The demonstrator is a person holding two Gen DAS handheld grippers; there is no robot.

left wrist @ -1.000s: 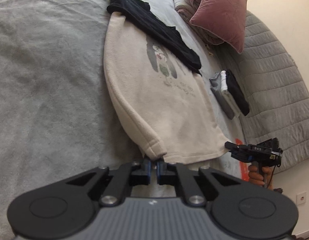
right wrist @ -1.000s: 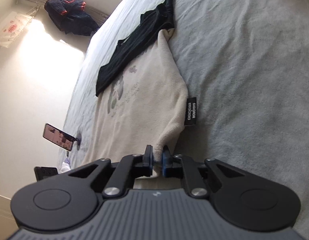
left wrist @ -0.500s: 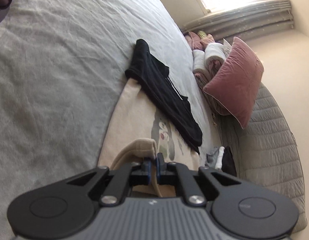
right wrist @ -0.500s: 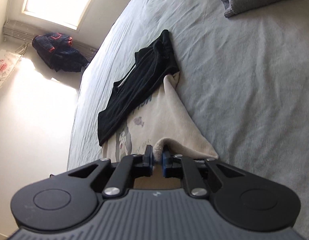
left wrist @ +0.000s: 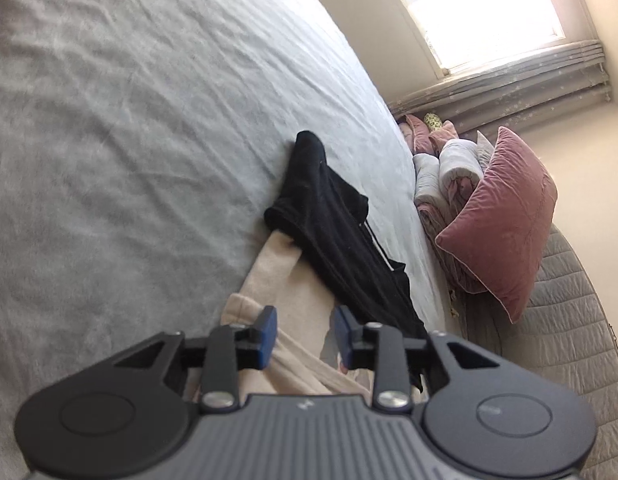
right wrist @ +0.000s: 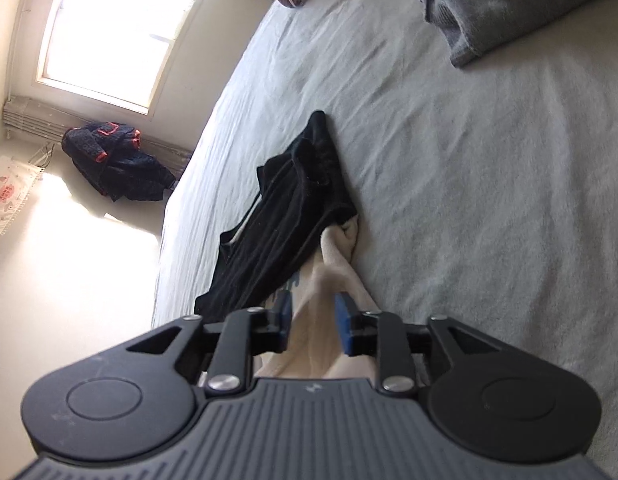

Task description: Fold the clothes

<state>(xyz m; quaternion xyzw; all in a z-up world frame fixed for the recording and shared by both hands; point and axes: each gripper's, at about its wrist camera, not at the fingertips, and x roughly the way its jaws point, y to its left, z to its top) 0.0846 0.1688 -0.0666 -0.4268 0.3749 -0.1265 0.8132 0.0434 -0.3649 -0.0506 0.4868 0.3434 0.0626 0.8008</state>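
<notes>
A cream sweatshirt (left wrist: 285, 280) lies on the grey bed, folded over on itself, with a black garment (left wrist: 333, 240) draped across its far end. My left gripper (left wrist: 305, 334) is open just above the folded cream cloth, nothing between its blue pads. In the right wrist view the cream sweatshirt (right wrist: 329, 276) runs under my right gripper (right wrist: 313, 322), which is also open, with the black garment (right wrist: 285, 216) beyond it.
The grey bedspread (left wrist: 129, 140) spreads wide to the left. A pink cushion (left wrist: 505, 224) and rolled bedding (left wrist: 449, 172) lie by the headboard. Folded grey and white clothes (right wrist: 521, 12) sit at the top right. A dark jacket (right wrist: 113, 156) lies on the floor by the window.
Both grippers carried the sweatshirt's near hem forward over the garment, then opened and let it go. The cream cloth now lies folded beneath them.
</notes>
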